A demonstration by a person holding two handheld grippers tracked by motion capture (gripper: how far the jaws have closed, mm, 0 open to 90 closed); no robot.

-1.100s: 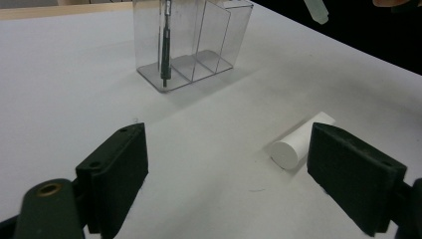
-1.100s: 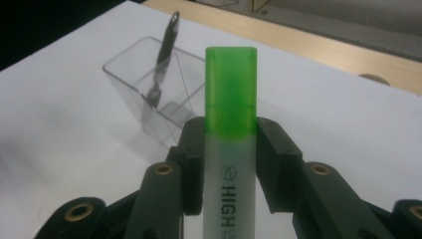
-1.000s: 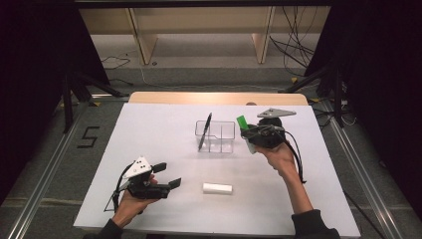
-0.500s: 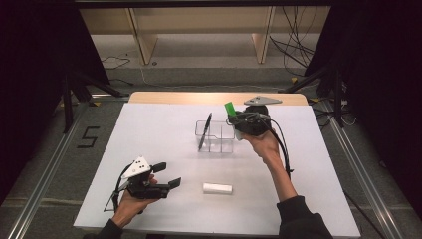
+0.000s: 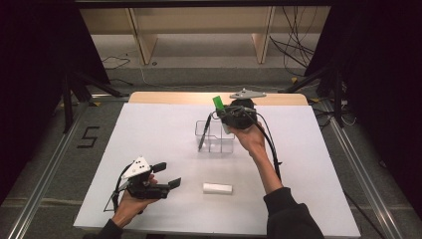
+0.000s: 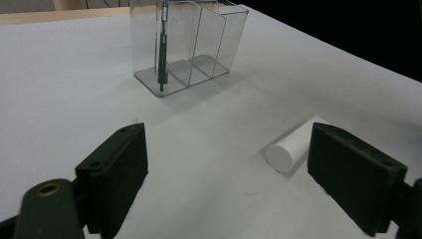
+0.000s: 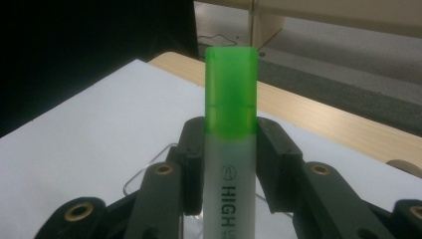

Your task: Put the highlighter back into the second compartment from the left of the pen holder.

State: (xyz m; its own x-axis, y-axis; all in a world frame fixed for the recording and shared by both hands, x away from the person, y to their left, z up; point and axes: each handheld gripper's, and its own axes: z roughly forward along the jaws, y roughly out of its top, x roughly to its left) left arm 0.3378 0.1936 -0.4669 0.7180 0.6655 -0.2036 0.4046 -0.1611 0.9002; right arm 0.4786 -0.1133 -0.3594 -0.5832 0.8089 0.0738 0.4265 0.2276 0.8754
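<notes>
Right gripper (image 5: 225,115), held above the far part of the table: its two black jaws are clamped on the barrel of a highlighter (image 7: 232,149), one pad (image 7: 193,164) on each side, just below the cap. In the right gripper view the highlighter runs straight out between the jaws along the gripper's own line, green cap (image 7: 232,89) foremost; in the high view that cap (image 5: 218,102) stands up and away from the person, so the long axis is tilted rather than plumb. The clear organizer (image 5: 215,137) sits directly beneath and slightly nearer the person than the gripper; its open top faces up, and a dark pen (image 5: 203,134) leans in its left compartment. By judgement, the coming move turns on this relation: the highlighter must be brought more nearly upright and lowered into one of the free compartments to the right of the pen, and the right hand is the nearer by far.

Left gripper (image 5: 164,175), resting low near the front left of the white table (image 5: 149,129): jaws spread apart, nothing between them. A white cylinder (image 6: 293,149) lies on its side just ahead of its right jaw, well apart from the organizer (image 6: 189,45).

Highlighter: translucent white barrel with black lettering, glossy bright green cap with squared end.
</notes>
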